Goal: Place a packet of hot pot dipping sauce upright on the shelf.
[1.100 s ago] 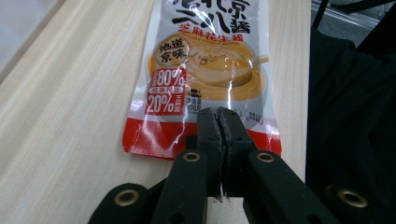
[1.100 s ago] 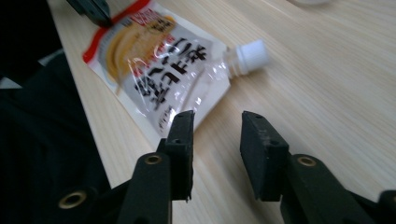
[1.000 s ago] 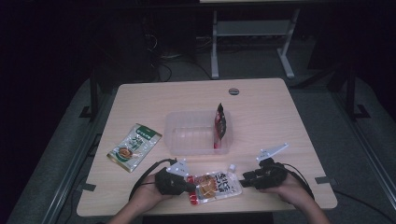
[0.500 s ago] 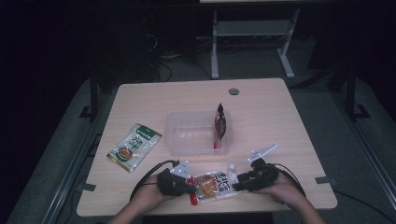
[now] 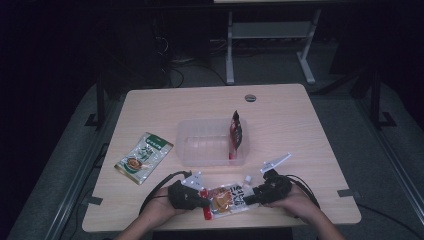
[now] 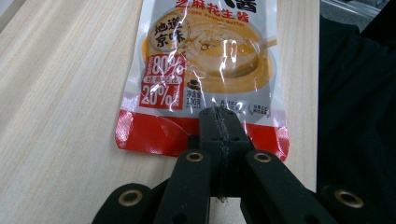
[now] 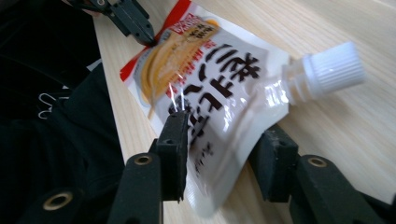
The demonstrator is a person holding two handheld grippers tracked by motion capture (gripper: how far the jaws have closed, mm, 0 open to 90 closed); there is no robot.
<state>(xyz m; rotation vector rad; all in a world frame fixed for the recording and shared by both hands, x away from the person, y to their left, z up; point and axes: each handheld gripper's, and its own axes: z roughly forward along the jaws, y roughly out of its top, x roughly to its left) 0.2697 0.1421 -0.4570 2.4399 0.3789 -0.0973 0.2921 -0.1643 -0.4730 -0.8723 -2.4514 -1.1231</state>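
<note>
From the high view, we've got the sauce pouch [image 5: 227,199] near the table's [image 5: 210,107] 6 o'clock edge, left gripper [image 5: 200,202] and right gripper [image 5: 250,199] on its ends. The clear tub [image 5: 210,145] at 12 looks like the destination, with open room between.

Left gripper view: our jaws are clamped tight on the pouch's red hem.

Right gripper view: jaws set wide, straddling the top beside the white cap [image 7: 334,69], not pinching yet. We'd guess closing comes next.

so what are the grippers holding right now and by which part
The left gripper is shut on the red bottom edge of the sauce pouch. The right gripper has its fingers on either side of the pouch's spout end, not yet closed.
</note>
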